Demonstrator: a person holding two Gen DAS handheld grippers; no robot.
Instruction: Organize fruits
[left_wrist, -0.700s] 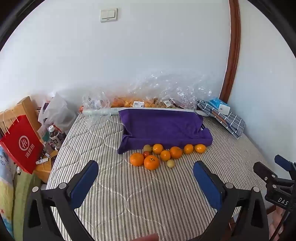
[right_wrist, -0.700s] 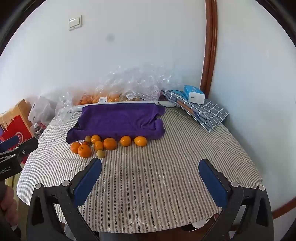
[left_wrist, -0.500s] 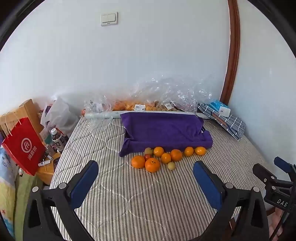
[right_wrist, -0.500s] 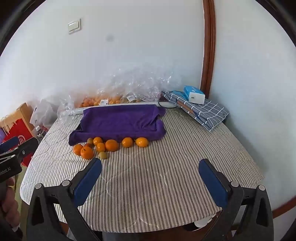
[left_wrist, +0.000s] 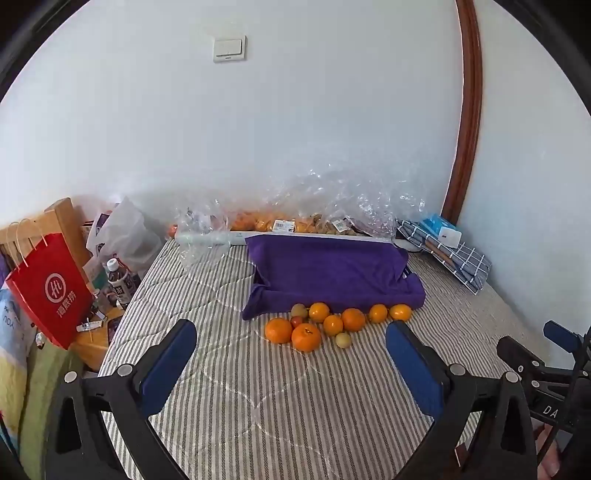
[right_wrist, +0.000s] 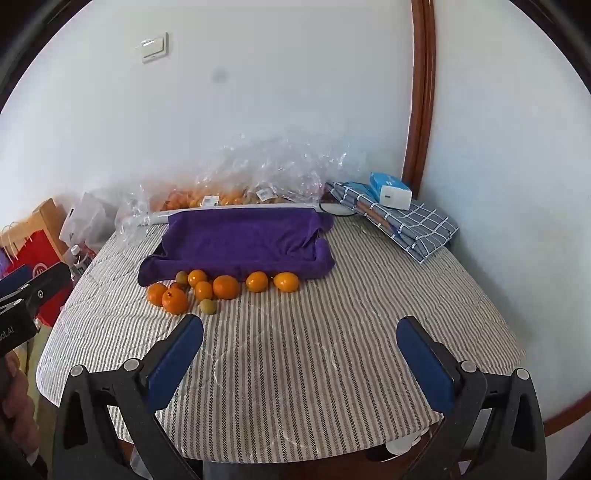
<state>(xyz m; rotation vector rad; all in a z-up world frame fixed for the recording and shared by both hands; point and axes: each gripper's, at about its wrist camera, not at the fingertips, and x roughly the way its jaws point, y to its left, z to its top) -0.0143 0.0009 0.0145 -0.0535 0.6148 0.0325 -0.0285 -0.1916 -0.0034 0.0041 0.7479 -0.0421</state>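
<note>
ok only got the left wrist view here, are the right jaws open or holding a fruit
observer: the right gripper is wide open, with nothing between its jaws.
operator: which fruit is closest to it
observer: the small greenish fruit, just past the tip of its left finger.
operator: does the table end near it
observer: yes, the table has a rounded near edge right below it.

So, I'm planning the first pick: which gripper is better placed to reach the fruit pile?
Probably the left gripper: the fruit pile lies straight ahead between its open fingers. From the right gripper, also open, the pile sits off to the left.
</note>
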